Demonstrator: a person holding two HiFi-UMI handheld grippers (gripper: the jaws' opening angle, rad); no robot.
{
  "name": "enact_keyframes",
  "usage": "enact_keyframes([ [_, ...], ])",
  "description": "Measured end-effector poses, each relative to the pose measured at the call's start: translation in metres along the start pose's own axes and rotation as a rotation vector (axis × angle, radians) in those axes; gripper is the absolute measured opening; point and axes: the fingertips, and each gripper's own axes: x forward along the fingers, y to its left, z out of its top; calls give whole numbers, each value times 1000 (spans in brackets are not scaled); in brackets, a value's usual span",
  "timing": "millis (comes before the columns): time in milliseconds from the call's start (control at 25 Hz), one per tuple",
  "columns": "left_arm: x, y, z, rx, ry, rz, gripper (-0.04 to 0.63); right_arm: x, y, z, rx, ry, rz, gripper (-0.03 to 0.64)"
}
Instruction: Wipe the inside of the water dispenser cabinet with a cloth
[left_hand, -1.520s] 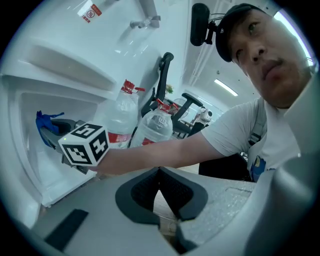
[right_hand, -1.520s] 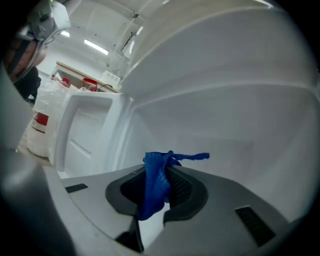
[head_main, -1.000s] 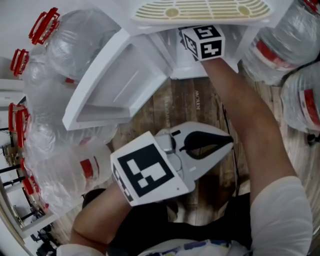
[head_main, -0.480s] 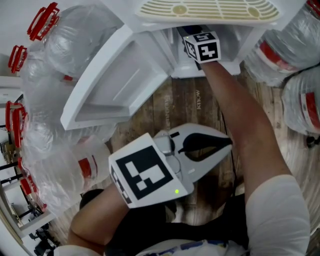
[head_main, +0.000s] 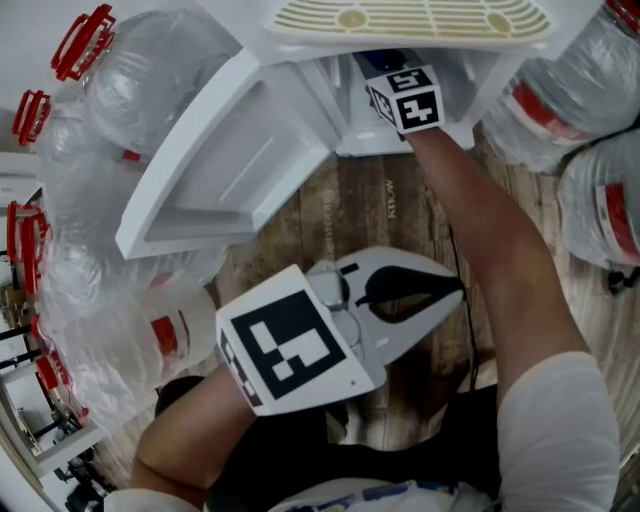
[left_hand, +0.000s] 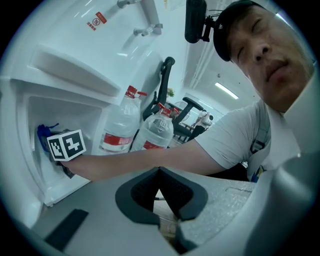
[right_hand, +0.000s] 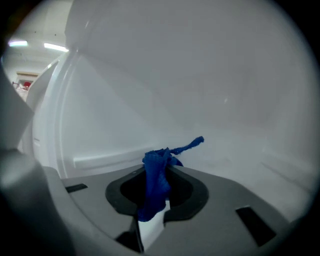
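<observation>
Compared with a second ago, the right gripper's (right_hand: 152, 212) marker cube (head_main: 405, 97) sits slightly lower and further left at the cabinet mouth, while the left gripper (head_main: 458, 289) has barely shifted. A crumpled blue cloth (right_hand: 157, 180) is pinched between the right gripper's closed jaws, and one twisted tail pokes up past the black pads. It is inside the water dispenser cabinet (right_hand: 200, 100), near its smooth, glossy white plastic back wall; contact cannot be judged. The white moulded cabinet door (head_main: 240, 160) swings wide open to the left. Above it lies a cream slotted drip tray (head_main: 410, 18). Clear, ribbed water bottles (head_main: 150, 80) with red handles crowd both sides on the wood-grain floor (head_main: 370, 210). The left gripper's jaws are pressed together, empty.
</observation>
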Motion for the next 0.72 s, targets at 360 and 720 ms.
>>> enact_keyframes([
  [360, 9, -2, -2, 14, 10, -13, -3, -31, 0, 89, -147, -220, -86, 69],
  [720, 8, 0, -3, 5, 14, -5, -3, -24, -28, 72, -44, -190, -159, 66],
])
